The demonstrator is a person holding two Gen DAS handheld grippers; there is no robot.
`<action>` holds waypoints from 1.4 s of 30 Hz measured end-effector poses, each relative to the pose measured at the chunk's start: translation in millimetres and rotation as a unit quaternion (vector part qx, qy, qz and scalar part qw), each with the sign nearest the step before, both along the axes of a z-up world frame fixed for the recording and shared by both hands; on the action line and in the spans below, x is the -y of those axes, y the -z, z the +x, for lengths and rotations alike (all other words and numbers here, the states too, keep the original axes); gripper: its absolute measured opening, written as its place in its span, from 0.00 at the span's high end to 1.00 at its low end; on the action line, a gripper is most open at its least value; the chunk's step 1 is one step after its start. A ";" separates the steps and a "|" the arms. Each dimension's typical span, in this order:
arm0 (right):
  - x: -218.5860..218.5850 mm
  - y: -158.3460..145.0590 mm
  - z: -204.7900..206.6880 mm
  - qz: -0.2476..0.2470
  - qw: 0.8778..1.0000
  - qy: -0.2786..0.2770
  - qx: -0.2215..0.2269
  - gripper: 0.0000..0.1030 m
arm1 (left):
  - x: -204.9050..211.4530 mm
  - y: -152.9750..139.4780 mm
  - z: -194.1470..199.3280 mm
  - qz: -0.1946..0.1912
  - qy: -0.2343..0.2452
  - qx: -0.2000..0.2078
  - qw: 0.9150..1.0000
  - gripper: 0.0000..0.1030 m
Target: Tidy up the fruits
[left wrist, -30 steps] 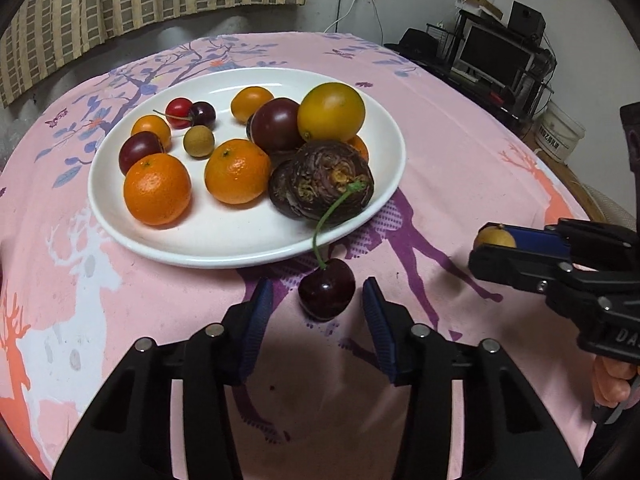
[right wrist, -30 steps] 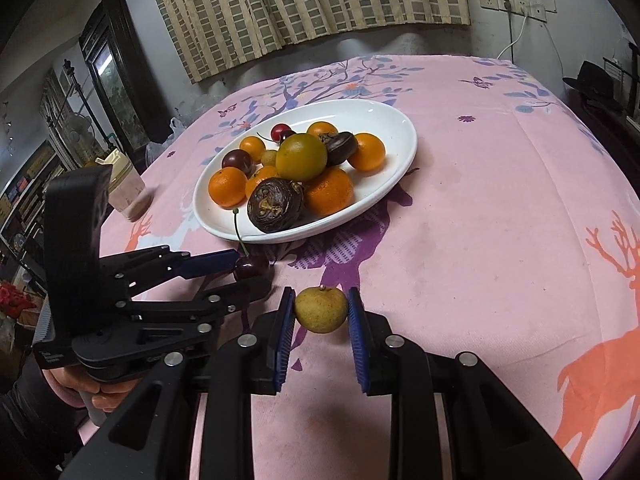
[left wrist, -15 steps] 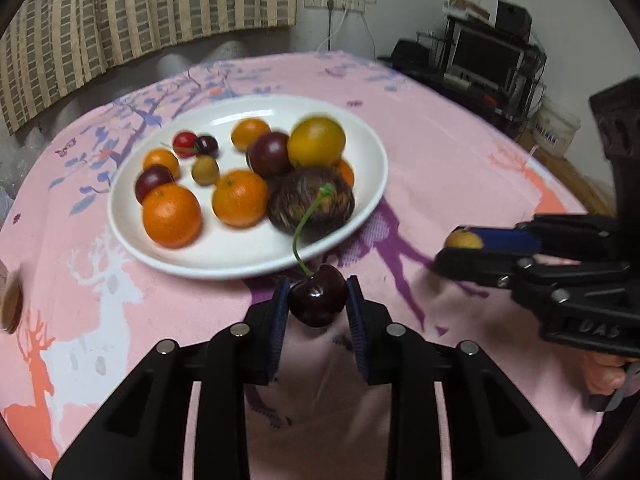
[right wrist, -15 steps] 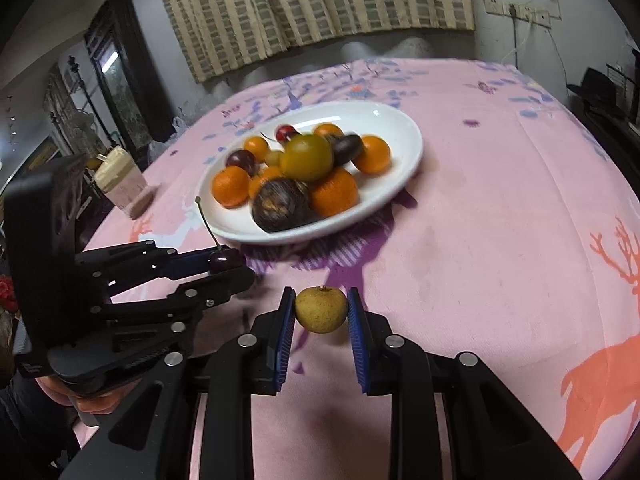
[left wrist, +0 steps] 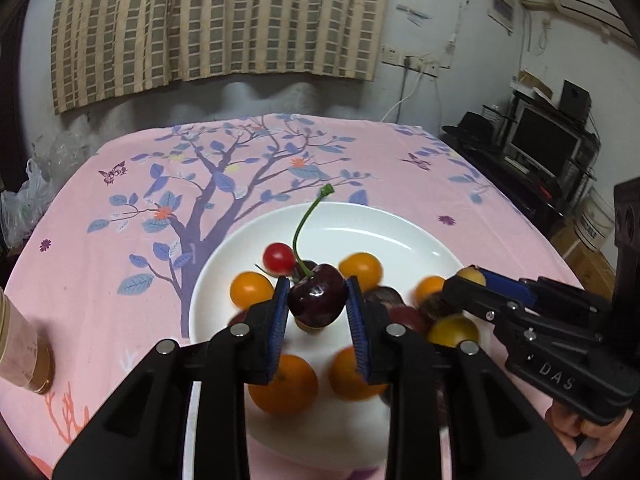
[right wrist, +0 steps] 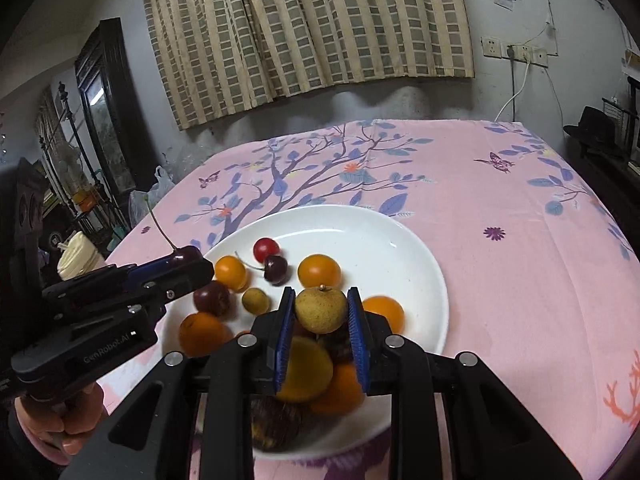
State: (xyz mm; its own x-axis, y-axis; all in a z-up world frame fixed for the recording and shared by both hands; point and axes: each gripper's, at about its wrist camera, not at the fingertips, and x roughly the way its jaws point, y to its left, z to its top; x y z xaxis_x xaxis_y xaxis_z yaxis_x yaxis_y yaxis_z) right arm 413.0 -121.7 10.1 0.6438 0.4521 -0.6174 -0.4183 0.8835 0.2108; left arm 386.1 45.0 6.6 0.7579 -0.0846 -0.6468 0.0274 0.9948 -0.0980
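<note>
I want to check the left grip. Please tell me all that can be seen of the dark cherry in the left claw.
The dark cherry is round, glossy and deep red-black, with a long curved green stem pointing up. It sits clamped between the blue pads of the left claw, lifted above the white plate of fruit. Only the pads touch it.

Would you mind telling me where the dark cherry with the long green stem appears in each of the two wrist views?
Left wrist view: dark cherry at centre, clamped in the left gripper, above the plate.
Right wrist view: dark cherry at left, peeking from the left gripper's tip.
Shared landmark: the white plate.
</note>
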 end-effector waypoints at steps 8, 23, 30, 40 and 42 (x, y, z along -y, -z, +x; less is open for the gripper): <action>-15.2 7.1 24.5 -0.007 1.000 0.000 -0.006 0.74 | -4.5 8.8 27.0 0.002 -0.005 -0.011 1.000 0.73; -27.6 13.4 43.9 -0.017 0.999 0.013 -0.025 0.72 | -15.1 21.5 45.2 -0.003 -0.034 -0.036 0.999 0.68; -15.7 -9.8 9.9 -0.023 0.999 0.023 0.002 0.31 | -27.1 -2.4 5.6 0.002 -0.079 0.003 0.997 0.08; 16.6 4.4 -84.7 -0.066 0.997 0.020 0.030 0.12 | -32.1 4.4 -97.4 0.025 -0.078 0.018 0.997 0.06; 21.3 13.8 -97.1 -0.078 0.996 0.024 0.019 0.12 | -31.6 10.2 -114.6 0.023 -0.076 0.009 0.997 0.06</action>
State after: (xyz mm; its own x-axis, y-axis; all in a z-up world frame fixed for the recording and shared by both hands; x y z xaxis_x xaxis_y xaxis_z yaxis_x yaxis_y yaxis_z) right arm 315.9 -143.0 -3.7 0.6864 0.3206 -0.6527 -0.3798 0.9235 0.0543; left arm 271.5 76.6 -3.5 0.7715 0.0616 -0.6333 -0.1233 0.9909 -0.0539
